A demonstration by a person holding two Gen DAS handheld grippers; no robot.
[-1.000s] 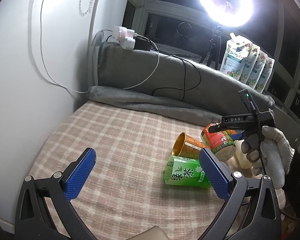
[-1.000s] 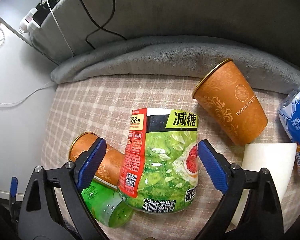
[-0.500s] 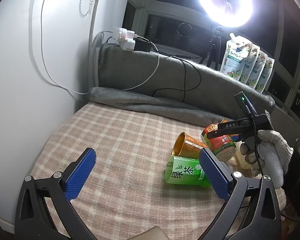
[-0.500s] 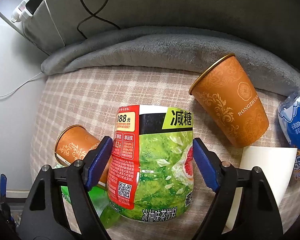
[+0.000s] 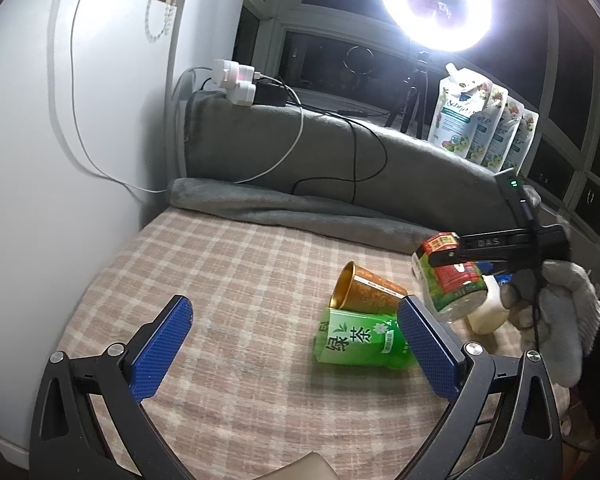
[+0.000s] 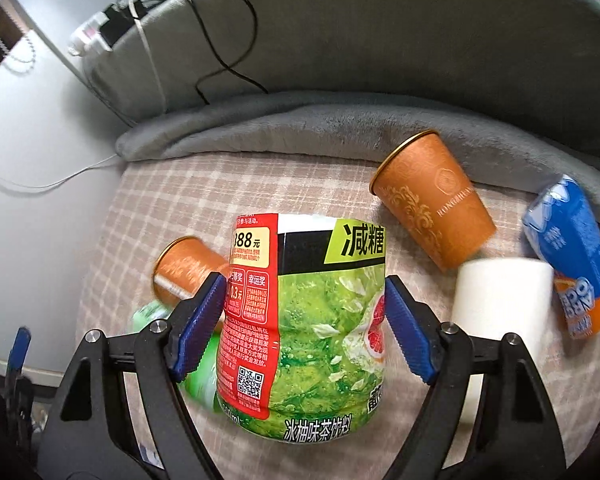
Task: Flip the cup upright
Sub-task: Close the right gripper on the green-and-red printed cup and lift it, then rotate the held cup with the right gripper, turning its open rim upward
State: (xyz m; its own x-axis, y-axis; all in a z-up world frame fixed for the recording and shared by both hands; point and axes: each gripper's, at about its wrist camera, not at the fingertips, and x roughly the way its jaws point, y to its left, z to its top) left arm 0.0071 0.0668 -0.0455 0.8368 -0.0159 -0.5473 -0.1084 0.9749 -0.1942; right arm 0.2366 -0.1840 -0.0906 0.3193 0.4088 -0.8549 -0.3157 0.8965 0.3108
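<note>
Cup (image 6: 300, 320), cut from thin crushable plastic, sits clamped mid-wall in my right gripper (image 6: 304, 328) fingers; I squeeze lightly. Left gripper (image 5: 292, 344) gapes wide, holding nothing

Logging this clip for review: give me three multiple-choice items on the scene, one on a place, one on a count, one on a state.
1. Where does the green tea cup lie?
A. on the checked cloth
B. on the grey blanket
C. in the left gripper

2. How many orange cups lie on the cloth in the right wrist view?
A. one
B. two
C. four

3. What is the right gripper doing?
A. hanging open over bare cloth
B. closed on a white cup
C. closed on the grapefruit tea cup

Answers: 1 A, it rests on the plaid; 2 B, one at left, one at right; 3 C, both pads press its label.
</note>
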